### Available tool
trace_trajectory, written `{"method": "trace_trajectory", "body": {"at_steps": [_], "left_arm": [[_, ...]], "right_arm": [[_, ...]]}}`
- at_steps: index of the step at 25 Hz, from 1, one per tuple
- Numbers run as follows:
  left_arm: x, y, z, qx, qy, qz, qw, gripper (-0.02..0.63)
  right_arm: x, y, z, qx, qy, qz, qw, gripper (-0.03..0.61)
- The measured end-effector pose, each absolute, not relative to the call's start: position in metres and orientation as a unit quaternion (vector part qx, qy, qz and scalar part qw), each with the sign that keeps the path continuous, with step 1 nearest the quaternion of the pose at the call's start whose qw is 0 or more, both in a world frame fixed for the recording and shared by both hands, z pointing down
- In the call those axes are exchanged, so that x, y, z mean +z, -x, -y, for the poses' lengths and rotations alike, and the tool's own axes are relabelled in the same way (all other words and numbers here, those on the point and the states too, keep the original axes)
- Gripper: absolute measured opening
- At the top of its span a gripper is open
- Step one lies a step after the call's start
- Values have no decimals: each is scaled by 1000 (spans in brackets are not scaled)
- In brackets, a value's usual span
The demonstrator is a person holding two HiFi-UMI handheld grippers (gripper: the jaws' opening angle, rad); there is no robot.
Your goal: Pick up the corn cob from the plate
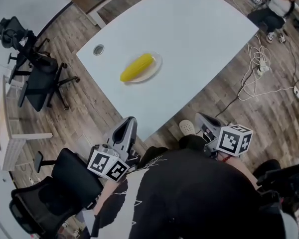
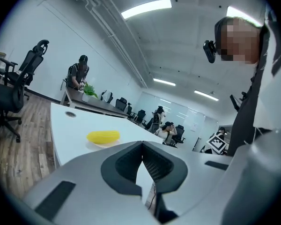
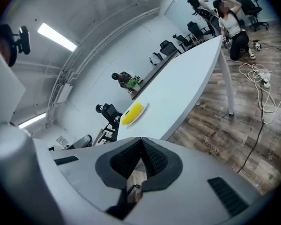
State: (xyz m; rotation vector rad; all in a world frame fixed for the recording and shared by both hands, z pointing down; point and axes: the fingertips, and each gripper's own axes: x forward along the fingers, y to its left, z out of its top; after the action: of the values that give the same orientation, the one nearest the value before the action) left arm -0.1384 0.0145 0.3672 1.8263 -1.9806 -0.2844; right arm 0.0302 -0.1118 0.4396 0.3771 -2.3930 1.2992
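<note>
Corn cob [image 1: 137,67] is lying untouched on the plate [image 1: 158,62] in the head view, so the pickup is not yet starting: the reach, the clamp and the lift are all remaining. The left gripper [image 1: 130,120] and right gripper [image 1: 200,115] are both hanging well short of the plate, off the near edge of the table [image 1: 199,39] under it.

The left gripper view is showing its jaws pressing together on nothing, with the corn cob [image 2: 103,136] lying on the plate ahead.

The right gripper view is showing the same: jaws clenched and empty, the plate far off.

I am counting one corn cob, one plate, two grippers.
</note>
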Motion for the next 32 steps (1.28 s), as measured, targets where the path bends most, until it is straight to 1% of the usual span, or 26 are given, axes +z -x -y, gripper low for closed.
{"method": "trace_trajectory", "body": {"at_steps": [6,9,14,21,26,32], "left_arm": [[367,128,9,-137,-591,764,218,3],[358,121,20,-152,-564,782,218,3],[335,121,3,-156,-527,812,195,3],[340,118,-14,-105,-512,830,195,3],[334,131,-4,-117,-520,824,194,3],[332,138,21,-103,-535,816,192,3]], "right_arm": [[451,-39,150,482,-73,843,226,15],[450,-49,176,505,-62,832,221,15],[448,-35,186,479,-17,847,230,15],[430,-20,201,452,-9,870,196,15],[418,-20,206,444,-24,878,178,15],[420,-27,220,450,-46,875,171,15]]}}
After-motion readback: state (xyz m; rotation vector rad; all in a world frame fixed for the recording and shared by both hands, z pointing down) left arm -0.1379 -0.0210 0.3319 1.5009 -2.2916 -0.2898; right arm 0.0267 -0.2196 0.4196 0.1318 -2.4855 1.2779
